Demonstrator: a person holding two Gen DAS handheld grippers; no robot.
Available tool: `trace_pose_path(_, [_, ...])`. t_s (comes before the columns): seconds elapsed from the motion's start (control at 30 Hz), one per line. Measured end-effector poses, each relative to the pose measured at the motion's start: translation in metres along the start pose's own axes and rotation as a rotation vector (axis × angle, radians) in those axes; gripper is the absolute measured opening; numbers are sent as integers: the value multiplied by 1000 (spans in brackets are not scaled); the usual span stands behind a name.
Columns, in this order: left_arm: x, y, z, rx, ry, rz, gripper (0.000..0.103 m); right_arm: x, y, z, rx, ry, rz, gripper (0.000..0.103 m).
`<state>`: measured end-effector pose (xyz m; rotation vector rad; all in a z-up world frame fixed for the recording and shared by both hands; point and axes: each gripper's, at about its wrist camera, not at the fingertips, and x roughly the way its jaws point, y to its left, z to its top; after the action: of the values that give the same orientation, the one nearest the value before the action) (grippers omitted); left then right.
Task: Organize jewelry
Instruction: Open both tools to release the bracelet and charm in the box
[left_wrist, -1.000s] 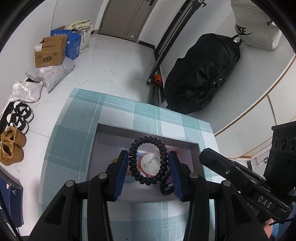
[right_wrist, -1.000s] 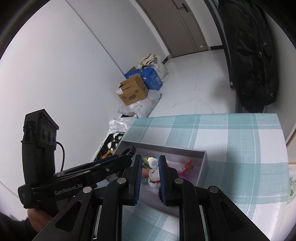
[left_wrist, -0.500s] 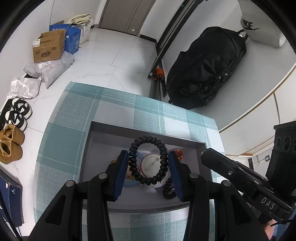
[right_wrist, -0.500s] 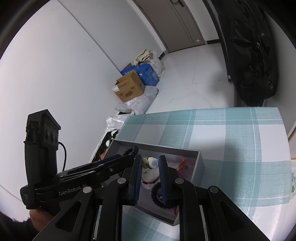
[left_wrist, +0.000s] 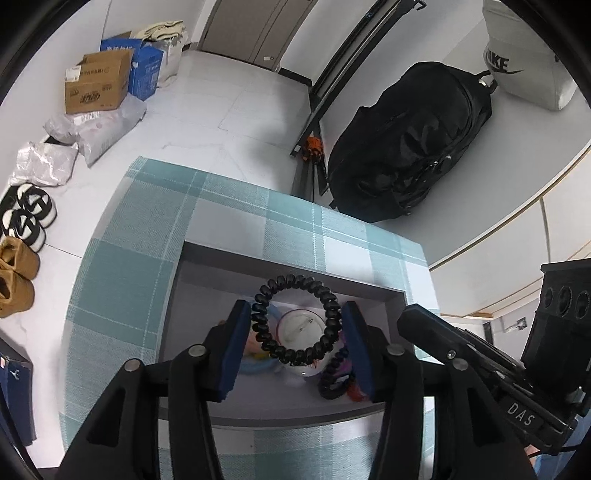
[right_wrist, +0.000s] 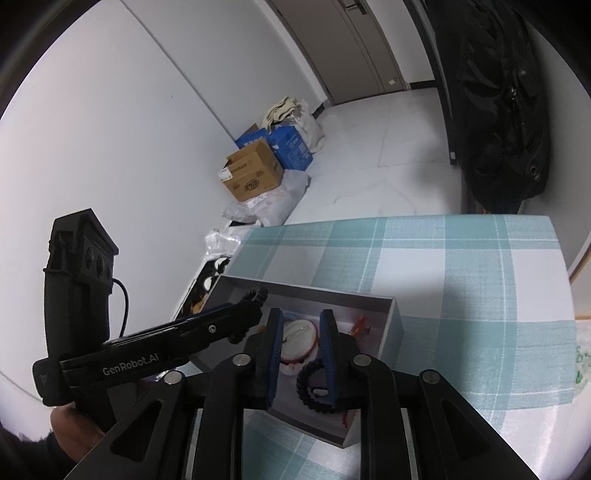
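A black spiral coil bracelet (left_wrist: 295, 321) hangs between the blue pads of my left gripper (left_wrist: 295, 308), above a grey open box (left_wrist: 288, 266). The jaws are opening and the pads still touch the coil's two sides. In the right wrist view the coil (right_wrist: 256, 293) pokes out at the left gripper's tip (right_wrist: 251, 314), above the box's rim. My right gripper (right_wrist: 301, 317) hovers over the box (right_wrist: 391, 325) with its jaws opening and nothing between the pads. A black beaded bracelet (right_wrist: 310, 384) lies in the box beside its right finger. A white round badge (right_wrist: 297, 338) lies under it.
The box sits on a teal plaid tablecloth (left_wrist: 129, 280) and holds small coloured trinkets (left_wrist: 351, 387). My right gripper's tip (left_wrist: 410, 317) reaches in at the box's right rim. A black bag (left_wrist: 410, 147), cartons (left_wrist: 96, 88) and shoes (left_wrist: 22, 221) are on the floor beyond.
The left pads have spread and the coil has gone from a squeezed oval to a rounder ring. The right pads have parted slightly. The black beaded bracelet came into view under the right gripper.
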<state>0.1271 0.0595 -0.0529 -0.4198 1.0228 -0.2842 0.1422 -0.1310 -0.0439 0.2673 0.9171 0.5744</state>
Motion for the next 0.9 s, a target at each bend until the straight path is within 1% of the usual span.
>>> trace_pose_path(0.03, [2, -1, 0, 1, 7, 8, 55, -2, -1, 0, 2, -8, -2, 27])
trace_pose_path(0.1, [1, -3, -2, 10, 11, 7, 61, -4, -3, 0, 10, -14, -2, 33])
trace_pose_path(0.13, [2, -5, -3, 16, 14, 7, 63, -5, -4, -1, 15, -15, -4, 37])
trace_pose_path(0.23, [-1, -10, -6, 47, 12, 36, 64, -6, -4, -2, 16, -15, -2, 41])
trace_pose_path(0.27, [-3, -11, -7, 53, 6, 37, 64, -7, -3, -2, 14, -15, -3, 45])
trace_pose_path(0.43, [-13, -11, -8, 59, -25, 55, 64, -10, 6, -4, -28, -27, -34, 56])
trace_pose_path(0.5, [-16, -12, -8, 61, -37, 70, 64, -13, 8, -5, -41, -33, -41, 58])
trace_pose_path(0.57, [-21, -15, -9, 71, -53, 91, 64, -16, 7, -6, -42, -39, -47, 63])
trace_pose_path(0.67, [-25, -18, -10, 82, -73, 111, 64, -20, 6, -8, -32, -49, -44, 66])
trace_pose_path(0.8, [-33, -21, -12, 100, -104, 131, 64, -28, 12, -10, -53, -72, -42, 71])
trace_pose_path(0.87, [-36, -23, -14, 112, -117, 136, 65, -31, 17, -10, -81, -83, -47, 79])
trace_pose_path(0.9, [-39, -24, -15, 120, -127, 140, 65, -33, 20, -12, -95, -89, -53, 80])
